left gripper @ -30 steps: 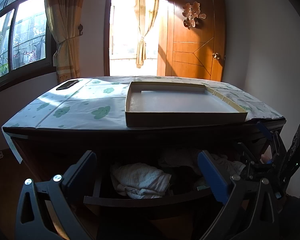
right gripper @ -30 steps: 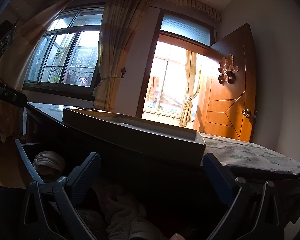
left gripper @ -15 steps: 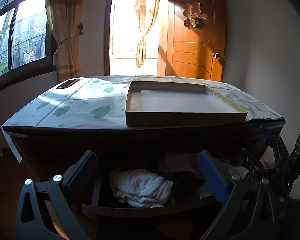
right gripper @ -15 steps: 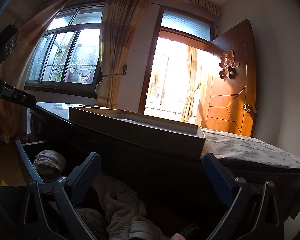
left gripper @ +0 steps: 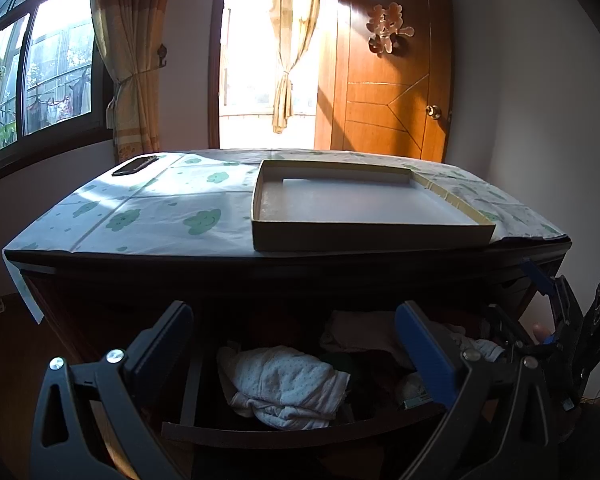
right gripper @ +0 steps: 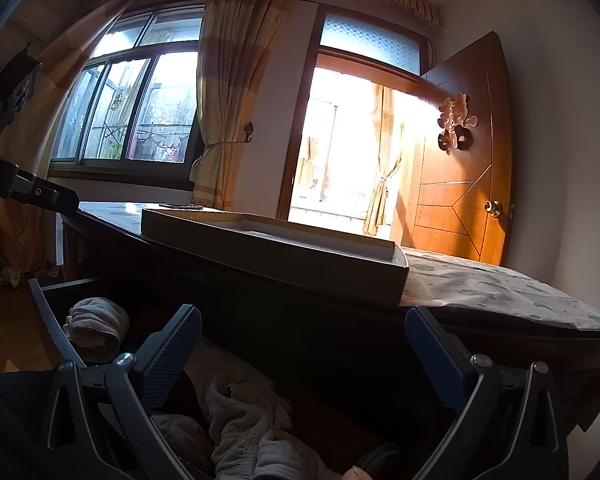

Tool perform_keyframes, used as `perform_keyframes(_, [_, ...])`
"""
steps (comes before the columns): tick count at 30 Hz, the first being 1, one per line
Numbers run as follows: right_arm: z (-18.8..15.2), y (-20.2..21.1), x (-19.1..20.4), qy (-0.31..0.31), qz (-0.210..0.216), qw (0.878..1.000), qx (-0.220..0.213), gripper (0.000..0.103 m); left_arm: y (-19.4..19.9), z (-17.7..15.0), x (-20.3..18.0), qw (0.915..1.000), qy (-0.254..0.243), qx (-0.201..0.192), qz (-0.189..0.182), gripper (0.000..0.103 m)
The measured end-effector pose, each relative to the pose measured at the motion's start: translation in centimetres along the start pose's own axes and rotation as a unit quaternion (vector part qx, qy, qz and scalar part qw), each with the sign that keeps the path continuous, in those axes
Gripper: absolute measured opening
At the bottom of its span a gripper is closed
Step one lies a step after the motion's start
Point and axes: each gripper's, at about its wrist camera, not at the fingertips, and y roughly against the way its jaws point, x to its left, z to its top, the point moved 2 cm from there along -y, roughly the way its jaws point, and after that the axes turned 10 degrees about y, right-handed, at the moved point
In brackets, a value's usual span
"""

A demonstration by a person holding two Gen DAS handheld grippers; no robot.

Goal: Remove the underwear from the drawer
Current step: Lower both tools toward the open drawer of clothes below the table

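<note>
Since a second ago: drawer [left gripper: 300, 432] drawn further out of the dark cabinet, more of its contents exposed; both tongs hold much the same poses.

Nearest, left tongs [left gripper: 292, 344]: blue-padded fingers spread wide, gripping nothing, poised above the drawer's front edge.

Right tongs [right gripper: 300, 344]: fingers likewise spread wide and empty, over the drawer's right portion; seen from the left view at the far right edge [left gripper: 556, 336], partly cut off.

A fingertip [right gripper: 358, 473] shows at the bottom edge of the right view.

Drawer contents: folded white dotted underwear [left gripper: 288, 386] just behind the front rail, left of centre; a pale beige garment [left gripper: 356, 332] further back; a crumpled off-white cloth [right gripper: 252, 432] between the right tongs' fingers; a rolled pinkish-grey bundle [right gripper: 96, 328] in the left corner of the right view. Whether these last pieces are underwear, cannot tell.

Above: table [left gripper: 148, 258], dark wood, covered by a white cloth with green cloud print [left gripper: 160, 216].

On the cloth, right half: shallow cardboard box lid [left gripper: 372, 236], open side up, nothing inside.

On the cloth, far left corner: a black flat device [left gripper: 134, 165], well apart from the lid.

Beyond: tied yellow curtain [left gripper: 134, 80] beside the window [left gripper: 40, 76]; bright doorway [left gripper: 268, 80]; open wooden door [left gripper: 392, 92] bearing a paper ornament [left gripper: 389, 29]
</note>
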Motion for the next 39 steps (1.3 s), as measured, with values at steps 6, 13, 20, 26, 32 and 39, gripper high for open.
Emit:
perform_keyframes(6, [0.0, 0.3, 0.2, 0.001, 0.001, 1.0, 0.009, 0.103, 0.0, 0.0, 0.1, 1.0, 0.001, 0.0, 0.0, 0.103])
perform_keyframes(13, [-0.1, 0.4, 0.1, -0.004, 0.003, 1.0, 0.023, 0.103, 0.0, 0.1, 1.0, 0.9999, 0.009, 0.0, 0.006, 0.103])
perform_keyframes(20, [-0.2, 0.8, 0.4, -0.004, 0.007, 0.999, 0.038, 0.103, 0.2, 0.5, 1.8, 0.9997, 0.021, 0.0, 0.01, 0.103])
perform_keyframes(26, [-0.2, 0.8, 0.5, -0.008, 0.015, 0.998, 0.058, 0.103, 0.2, 0.9, 2.4, 0.9996, 0.028, 0.002, 0.007, 0.103])
perform_keyframes(32, [-0.2, 1.1, 0.7, -0.011, 0.023, 0.997, 0.069, 0.103, 0.1, 0.9, 2.3, 0.9996, 0.029, 0.007, 0.003, 0.103])
perform_keyframes(39, [-0.2, 1.6, 0.8, -0.018, 0.033, 0.996, 0.083, 0.103, 0.0, 0.8, 2.1, 0.9997, 0.021, 0.012, 0.003, 0.103])
